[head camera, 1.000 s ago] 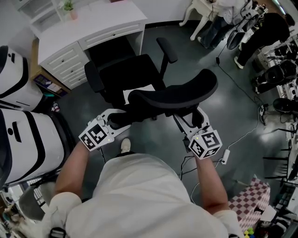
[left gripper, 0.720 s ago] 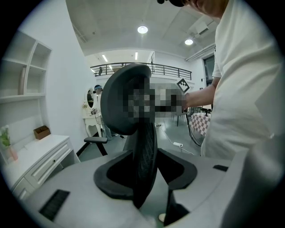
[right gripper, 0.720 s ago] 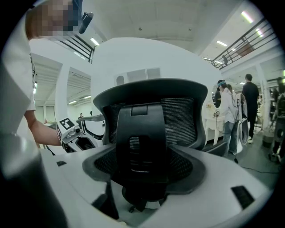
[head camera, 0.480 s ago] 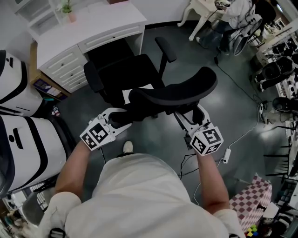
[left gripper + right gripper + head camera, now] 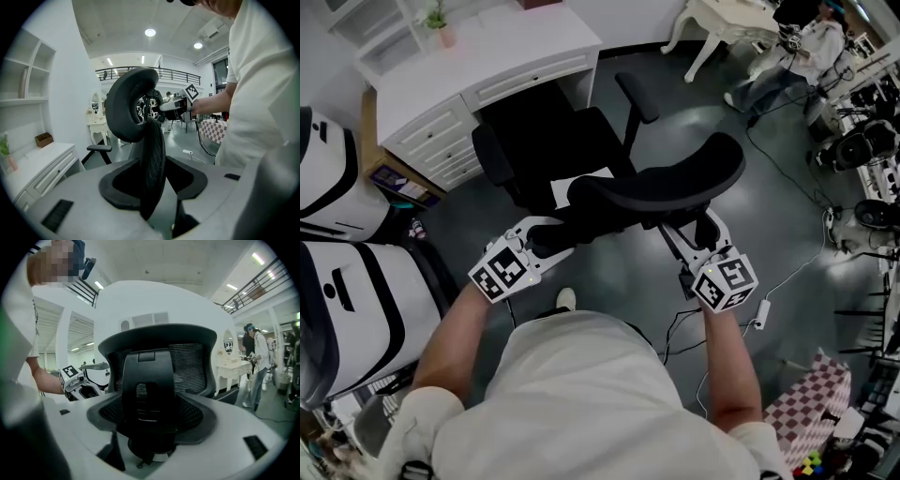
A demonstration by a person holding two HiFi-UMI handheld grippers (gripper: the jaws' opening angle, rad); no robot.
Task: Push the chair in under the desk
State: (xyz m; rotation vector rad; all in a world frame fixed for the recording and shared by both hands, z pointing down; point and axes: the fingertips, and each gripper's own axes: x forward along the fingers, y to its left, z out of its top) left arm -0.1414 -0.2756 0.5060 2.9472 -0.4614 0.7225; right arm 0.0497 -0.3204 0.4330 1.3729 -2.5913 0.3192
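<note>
So the chair [image 5: 551,141] has been nudged a bit closer to the desk [image 5: 487,47], seat front now at the opening, its backrest [image 5: 675,183] pinched by the left gripper [image 5: 548,239] and seemingly clamped by the right gripper [image 5: 701,232], so more pushing is needed.

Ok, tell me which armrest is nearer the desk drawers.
The armrest at the head view's left, right beside the drawers; the other armrest lies beyond the opposite end of the desk.
</note>
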